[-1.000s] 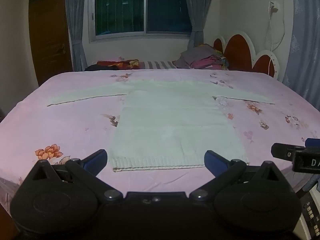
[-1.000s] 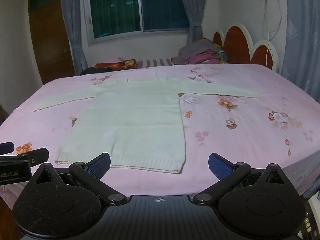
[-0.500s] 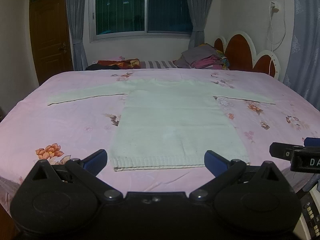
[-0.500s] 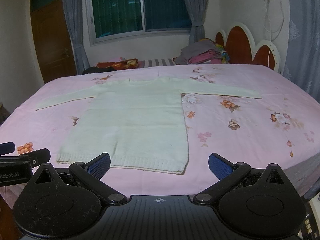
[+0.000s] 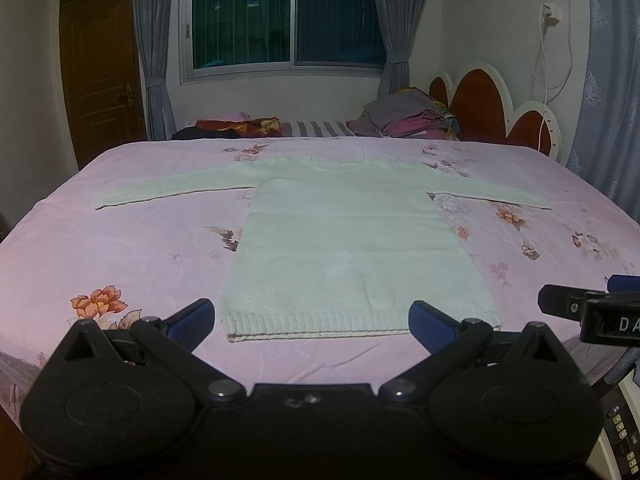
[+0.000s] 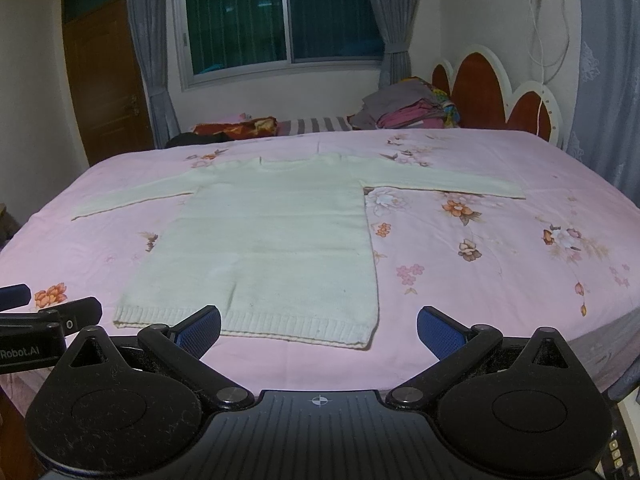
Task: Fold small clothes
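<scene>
A pale white knit sweater (image 5: 352, 240) lies flat on the pink floral bed sheet (image 5: 120, 248), both sleeves spread sideways, ribbed hem toward me. It also shows in the right wrist view (image 6: 272, 248). My left gripper (image 5: 312, 322) is open and empty, held just before the hem. My right gripper (image 6: 318, 328) is open and empty, near the hem's right corner. Each gripper shows at the edge of the other's view: the right one (image 5: 592, 312) and the left one (image 6: 44, 316).
A pile of folded clothes (image 5: 408, 118) sits at the far right by the red and white headboard (image 5: 500, 112). Dark and red bedding (image 5: 236, 126) lies along the far edge. A wooden door (image 5: 100, 72) and a window (image 5: 284, 20) stand behind.
Both views have shifted slightly, the sweater sitting a touch lower in frame. Both grippers stay open; nothing was taken hold of.
</scene>
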`<state>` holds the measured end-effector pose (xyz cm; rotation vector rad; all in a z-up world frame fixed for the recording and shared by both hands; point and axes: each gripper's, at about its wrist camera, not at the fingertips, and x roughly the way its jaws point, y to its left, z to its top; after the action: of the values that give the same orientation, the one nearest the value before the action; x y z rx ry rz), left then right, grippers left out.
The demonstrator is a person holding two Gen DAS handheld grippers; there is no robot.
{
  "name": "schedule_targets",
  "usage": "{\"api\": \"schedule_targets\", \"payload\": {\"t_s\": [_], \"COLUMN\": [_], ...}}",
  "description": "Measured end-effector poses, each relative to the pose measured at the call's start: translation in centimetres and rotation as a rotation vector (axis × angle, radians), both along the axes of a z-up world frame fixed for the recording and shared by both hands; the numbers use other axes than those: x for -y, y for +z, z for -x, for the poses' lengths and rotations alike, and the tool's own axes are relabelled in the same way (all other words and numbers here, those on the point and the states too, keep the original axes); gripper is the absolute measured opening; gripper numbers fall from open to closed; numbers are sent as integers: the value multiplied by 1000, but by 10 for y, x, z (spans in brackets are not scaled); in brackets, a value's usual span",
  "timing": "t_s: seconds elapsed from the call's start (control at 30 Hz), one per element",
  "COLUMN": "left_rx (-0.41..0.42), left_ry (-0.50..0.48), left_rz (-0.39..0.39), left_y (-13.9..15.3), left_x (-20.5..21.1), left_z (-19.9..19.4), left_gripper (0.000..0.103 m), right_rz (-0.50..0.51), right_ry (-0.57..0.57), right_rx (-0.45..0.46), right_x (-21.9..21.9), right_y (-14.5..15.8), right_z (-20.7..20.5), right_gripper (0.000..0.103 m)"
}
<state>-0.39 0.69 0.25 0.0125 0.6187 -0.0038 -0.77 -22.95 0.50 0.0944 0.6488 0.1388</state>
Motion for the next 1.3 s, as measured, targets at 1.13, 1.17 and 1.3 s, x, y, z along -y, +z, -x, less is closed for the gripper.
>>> {"api": "schedule_targets", "payload": {"t_s": [1.13, 1.17, 1.3], "left_rx": [-5, -4, -6], "left_ry": [15, 14, 13], "left_rz": [1, 1, 3], "left_y": [-1, -1, -1], "left_x": [-4, -4, -5], "left_z": [0, 0, -1], "left_gripper": [103, 103, 103], "right_rz": [12, 11, 12], "right_ry": [15, 14, 15], "right_rx": [2, 1, 1], "right_x": [-5, -5, -5], "right_y": [-1, -1, -1], "right_z": [-2, -2, -1], "right_gripper": [103, 103, 103]}}
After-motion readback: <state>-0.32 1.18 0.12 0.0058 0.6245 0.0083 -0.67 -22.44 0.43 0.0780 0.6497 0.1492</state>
